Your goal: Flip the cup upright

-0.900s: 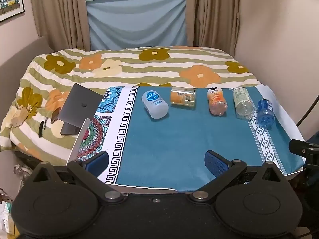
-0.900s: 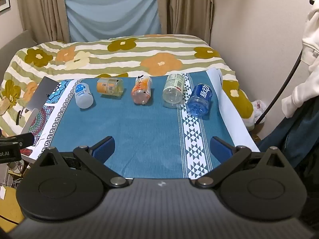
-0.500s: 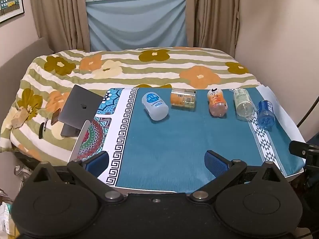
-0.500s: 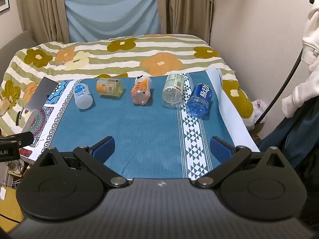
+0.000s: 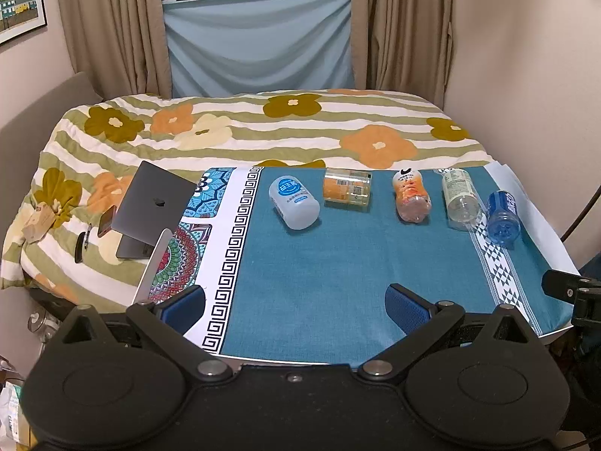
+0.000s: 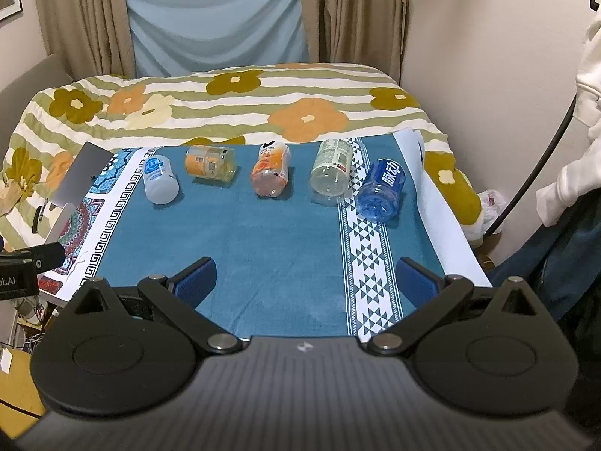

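Several cut-bottle cups lie on their sides in a row on the far part of the blue cloth (image 5: 319,274): a white one (image 5: 294,202) (image 6: 160,183), a yellow one (image 5: 347,189) (image 6: 210,166), an orange one (image 5: 410,195) (image 6: 271,174), a clear one (image 5: 460,198) (image 6: 331,172) and a blue one (image 5: 502,216) (image 6: 381,189). My left gripper (image 5: 295,302) is open and empty above the cloth's near edge. My right gripper (image 6: 306,280) is open and empty, also near the front edge, well short of the cups.
A grey laptop (image 5: 150,210) stands half open at the left of the table, with a phone and a pen beside it on the flowered bedspread (image 5: 263,131). A wall stands at the right. White clothing (image 6: 586,75) hangs at the far right.
The left wrist view has shifted slightly, so the cups sit a little farther off. The right gripper has barely moved. Both stay open.
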Demonstrator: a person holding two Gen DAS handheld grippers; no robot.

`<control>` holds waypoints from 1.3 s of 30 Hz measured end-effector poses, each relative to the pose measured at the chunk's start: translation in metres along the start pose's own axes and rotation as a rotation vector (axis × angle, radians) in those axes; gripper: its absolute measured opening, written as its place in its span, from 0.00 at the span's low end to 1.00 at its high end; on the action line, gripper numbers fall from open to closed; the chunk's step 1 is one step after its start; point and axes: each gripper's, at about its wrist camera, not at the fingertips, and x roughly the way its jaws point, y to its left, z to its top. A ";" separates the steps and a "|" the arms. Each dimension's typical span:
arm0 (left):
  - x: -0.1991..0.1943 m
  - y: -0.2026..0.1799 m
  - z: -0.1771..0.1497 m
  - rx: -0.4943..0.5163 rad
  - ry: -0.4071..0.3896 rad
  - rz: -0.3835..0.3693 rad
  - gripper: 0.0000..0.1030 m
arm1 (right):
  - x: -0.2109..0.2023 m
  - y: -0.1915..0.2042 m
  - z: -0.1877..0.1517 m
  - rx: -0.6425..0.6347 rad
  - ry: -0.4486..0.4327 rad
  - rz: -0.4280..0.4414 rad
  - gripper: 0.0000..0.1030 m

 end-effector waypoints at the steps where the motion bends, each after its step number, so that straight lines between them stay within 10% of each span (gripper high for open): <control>1: 0.000 0.000 0.000 0.000 0.000 0.000 1.00 | 0.000 0.001 0.000 0.000 0.001 0.002 1.00; 39: -0.003 0.002 0.003 -0.013 -0.010 0.005 1.00 | -0.007 0.004 0.003 -0.009 -0.004 0.009 1.00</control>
